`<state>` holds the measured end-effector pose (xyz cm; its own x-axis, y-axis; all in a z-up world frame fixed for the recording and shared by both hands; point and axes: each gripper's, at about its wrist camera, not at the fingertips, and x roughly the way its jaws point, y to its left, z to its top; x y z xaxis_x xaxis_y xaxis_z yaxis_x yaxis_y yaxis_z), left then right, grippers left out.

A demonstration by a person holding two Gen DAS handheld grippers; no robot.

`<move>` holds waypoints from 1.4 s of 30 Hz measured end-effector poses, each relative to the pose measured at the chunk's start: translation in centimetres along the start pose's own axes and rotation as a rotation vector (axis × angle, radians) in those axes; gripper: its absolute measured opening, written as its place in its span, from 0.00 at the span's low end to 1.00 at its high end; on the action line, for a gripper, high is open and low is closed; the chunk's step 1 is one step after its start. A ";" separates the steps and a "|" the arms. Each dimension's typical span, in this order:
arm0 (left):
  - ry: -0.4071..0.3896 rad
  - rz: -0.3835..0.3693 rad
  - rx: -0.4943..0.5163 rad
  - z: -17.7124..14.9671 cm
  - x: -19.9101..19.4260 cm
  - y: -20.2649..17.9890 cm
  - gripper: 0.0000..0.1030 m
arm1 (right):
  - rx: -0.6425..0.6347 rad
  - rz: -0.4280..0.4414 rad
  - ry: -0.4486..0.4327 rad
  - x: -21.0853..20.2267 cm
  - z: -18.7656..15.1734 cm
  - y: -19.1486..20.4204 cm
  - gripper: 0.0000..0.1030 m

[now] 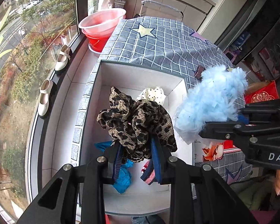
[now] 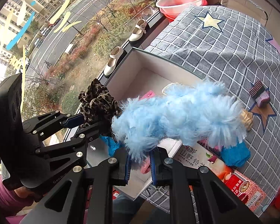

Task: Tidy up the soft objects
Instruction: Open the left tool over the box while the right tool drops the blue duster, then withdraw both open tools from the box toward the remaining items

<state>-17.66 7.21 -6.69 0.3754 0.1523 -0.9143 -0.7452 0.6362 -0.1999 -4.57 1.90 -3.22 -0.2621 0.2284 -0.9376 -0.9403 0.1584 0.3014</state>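
The left gripper [image 1: 136, 160] pinches a leopard-print scrunchie [image 1: 138, 123] between its fingers [image 1: 117, 160], holding it above the open white box [image 1: 140, 74], while the right gripper [image 2: 140, 160] has its fingers pressed tight on the edge of a fluffy light-blue scrunchie [image 2: 177, 115] that hangs over the box's right rim. The box sits on a surface draped in a grey checked cloth with stars [image 1: 158, 43]; inside it already lie a white polka-dot scrunchie [image 1: 153, 94], a blue fabric piece [image 1: 123, 179] and a red-and-navy knit item [image 1: 149, 173]. The main risk, as I judge it, is crowding: both grippers work over the same small opening, so a careless lowering could knock one into the other or snag long blue fluff on the other's fingers. The blue scrunchie is bulky and gripped only at its edge, so it may slip, or land on the rim and tumble outside. Still out on the cloth are a small striped knit piece [image 2: 259, 93], a blue bundle [image 2: 235, 155] and a pale hair claw [image 2: 247, 119] partly hidden by the fluff. A printed red carton [image 2: 233, 179] lies against the box's near side and narrows the approach. Two cream shoes [image 1: 62, 59] and stacked pink basins [image 1: 102, 21] line the window sill, well apart.
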 end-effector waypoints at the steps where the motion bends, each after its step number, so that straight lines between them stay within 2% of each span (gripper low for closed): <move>1: 0.003 0.002 -0.002 0.0 0.1 0.0 0.29 | -0.001 0.001 0.000 0.0 0.0 0.0 0.17; 17: 0.036 0.000 0.002 -0.5 1.3 -0.4 0.30 | 0.001 0.008 0.006 0.7 0.4 0.3 0.17; 18: 0.035 0.000 0.007 -0.6 1.3 -0.5 0.31 | 0.001 0.007 0.001 0.6 0.5 0.3 0.17; 20: 0.029 0.008 0.021 -0.7 1.3 -0.8 0.39 | 0.005 0.013 -0.002 0.5 0.6 0.3 0.17; 21: 0.022 0.018 0.029 -0.8 1.1 -1.0 0.47 | 0.009 0.017 -0.003 0.5 0.6 0.3 0.18; 22: 0.014 0.032 0.037 -0.8 1.0 -1.2 0.58 | 0.014 0.019 -0.003 0.5 0.6 0.2 0.23; 23: 0.005 0.043 0.045 -0.9 0.9 -1.4 0.64 | 0.019 0.016 -0.006 0.5 0.7 0.2 0.29; 24: -0.003 0.050 0.052 -0.9 0.7 -1.6 0.74 | 0.024 0.012 -0.011 0.4 0.6 0.1 0.46; 25: -0.008 0.057 0.057 -1.0 0.6 -1.9 0.79 | 0.029 0.007 -0.018 0.2 0.6 0.1 0.63; 28: -0.034 0.054 0.063 -1.3 0.2 -2.4 0.83 | 0.048 0.000 -0.031 -0.2 0.5 -0.2 0.72; 29: -0.042 0.059 0.063 -1.4 0.1 -2.6 0.84 | 0.056 -0.003 -0.026 -0.2 0.6 -0.3 0.79; 30: -0.042 0.059 0.062 -1.4 0.0 -2.7 0.88 | 0.068 -0.010 -0.019 -0.2 0.6 -0.4 0.97; 31: -0.045 0.052 0.052 -1.4 0.0 -2.7 0.98 | 0.082 -0.041 -0.014 -0.2 0.6 -0.7 1.00; 32: -0.040 0.055 0.044 -1.4 0.0 -2.6 0.99 | 0.094 -0.050 -0.015 -0.4 0.5 -1.0 1.00; 36: -0.027 0.036 0.034 -1.0 0.1 -2.8 1.00 | 0.165 -0.015 -0.025 -1.9 -0.2 -2.4 1.00; 42: 0.009 -0.077 0.033 -0.3 -0.6 -3.9 1.00 | 0.288 0.016 -0.053 -5.4 -2.0 -5.5 0.99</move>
<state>-15.13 4.45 -5.49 0.4260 0.0952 -0.8997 -0.6955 0.6705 -0.2584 1.61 -2.11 -0.14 -0.2576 0.2815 -0.9243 -0.8339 0.4185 0.3599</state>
